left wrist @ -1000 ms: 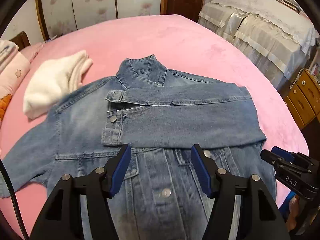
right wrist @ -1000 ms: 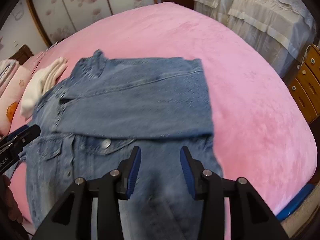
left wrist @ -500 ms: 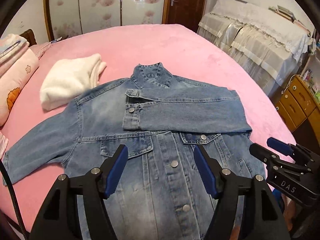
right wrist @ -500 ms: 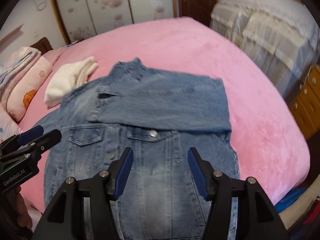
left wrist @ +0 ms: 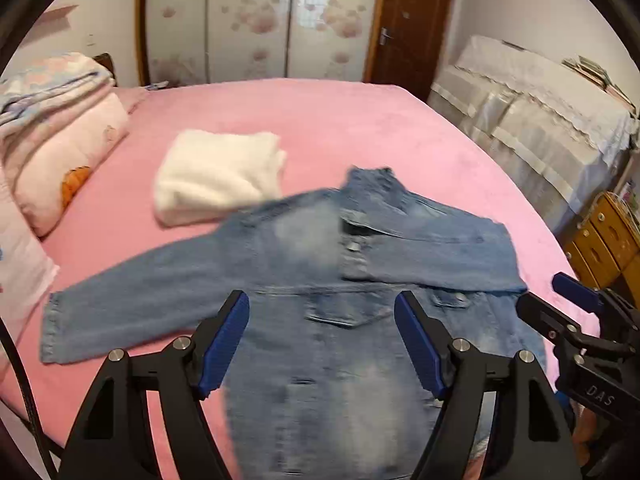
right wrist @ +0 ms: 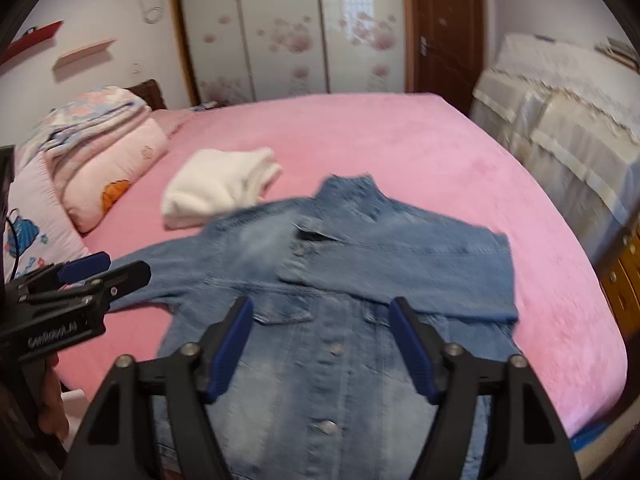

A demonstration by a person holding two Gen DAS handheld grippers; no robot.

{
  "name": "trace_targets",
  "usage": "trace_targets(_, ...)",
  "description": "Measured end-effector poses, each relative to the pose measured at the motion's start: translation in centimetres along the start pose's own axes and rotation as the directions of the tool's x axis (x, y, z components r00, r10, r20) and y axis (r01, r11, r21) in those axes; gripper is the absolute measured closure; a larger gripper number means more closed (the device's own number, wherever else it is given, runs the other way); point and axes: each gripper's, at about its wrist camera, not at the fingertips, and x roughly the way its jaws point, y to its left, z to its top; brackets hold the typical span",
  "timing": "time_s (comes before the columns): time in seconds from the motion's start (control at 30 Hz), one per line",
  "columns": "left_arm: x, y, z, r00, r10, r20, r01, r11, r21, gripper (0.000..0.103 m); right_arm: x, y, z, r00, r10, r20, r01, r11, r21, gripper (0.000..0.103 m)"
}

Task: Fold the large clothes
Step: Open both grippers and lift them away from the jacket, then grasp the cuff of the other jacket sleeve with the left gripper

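A blue denim jacket [left wrist: 328, 280] lies front up on the pink bed [left wrist: 328, 120], collar away from me. Its right sleeve [left wrist: 432, 252] is folded across the chest; its left sleeve [left wrist: 132, 296] lies stretched out to the left. The jacket also shows in the right wrist view [right wrist: 344, 280]. My left gripper [left wrist: 322, 340] is open and empty, raised above the jacket's lower front. My right gripper [right wrist: 322, 344] is open and empty, also above the lower front. Each gripper shows at the edge of the other's view: the right gripper [left wrist: 580, 344] and the left gripper [right wrist: 76, 292].
A folded white garment [left wrist: 216, 176] lies on the bed beyond the jacket's left shoulder. Pillows and folded bedding [left wrist: 60, 136] are stacked at the left. A cloth-covered cabinet [left wrist: 532, 108] and wooden drawers [left wrist: 608, 236] stand to the right. Wardrobe and door are behind.
Both grippers have pulled back and risen away from the jacket, so more of it and the room shows. The jacket lies as before, with its right sleeve folded across.
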Motion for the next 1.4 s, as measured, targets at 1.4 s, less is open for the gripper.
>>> trace_targets(1.4, 10.5, 45.1, -14.7, 0.887, 0.113, -0.447, -0.461, 0.255, -0.850, 0.020, 22.2, 26.3, 0.1, 0.942, 0.212, -0.260, -0.273, 0.936, -0.224, 0.030)
